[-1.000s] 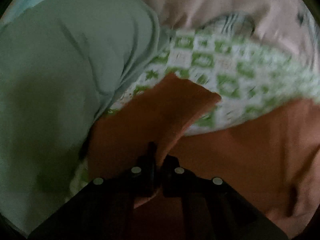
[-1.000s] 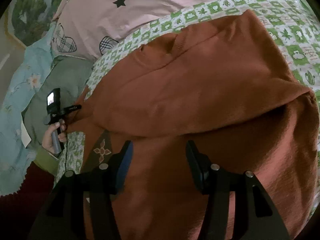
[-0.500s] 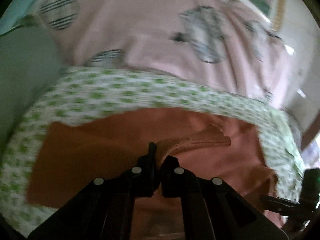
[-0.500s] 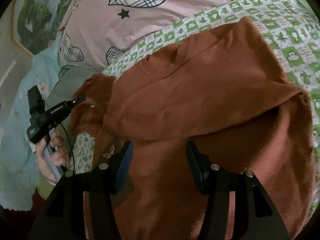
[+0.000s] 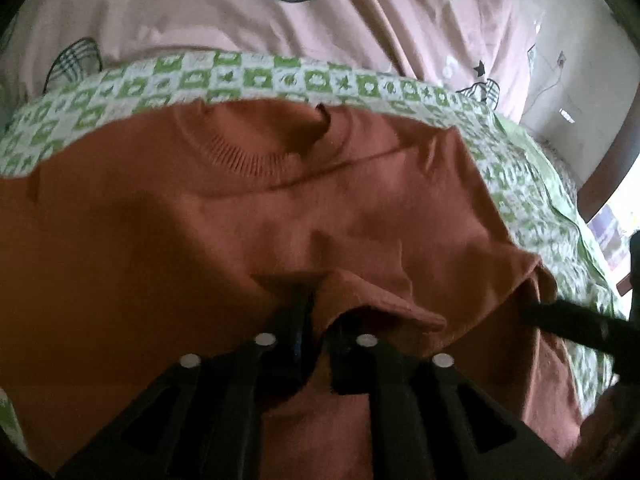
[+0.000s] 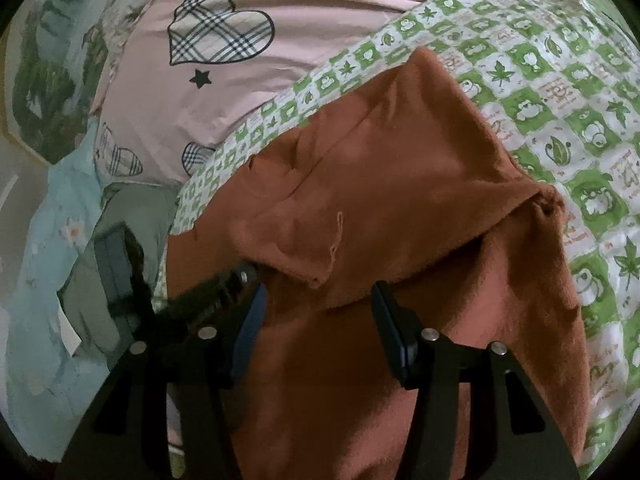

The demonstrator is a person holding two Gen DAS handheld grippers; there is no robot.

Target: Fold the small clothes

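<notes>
Sweater (image 5: 208, 240) lies on the checked sheet (image 6: 560, 92); left gripper (image 5: 318, 332) pinches its sleeve, right gripper (image 6: 318, 312) fingers spread wide.

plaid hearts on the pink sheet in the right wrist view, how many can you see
3 on the pink sheet: a large heart near the top, a smaller one at the left edge, and one half hidden by the green checked cloth. More may be hidden.

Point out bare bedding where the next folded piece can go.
Free: green checked quilt right of the rust sweater, and pink heart sheet beyond its collar. Crowded: the sweater's left edge, where the left tool pinches its sleeve.
</notes>
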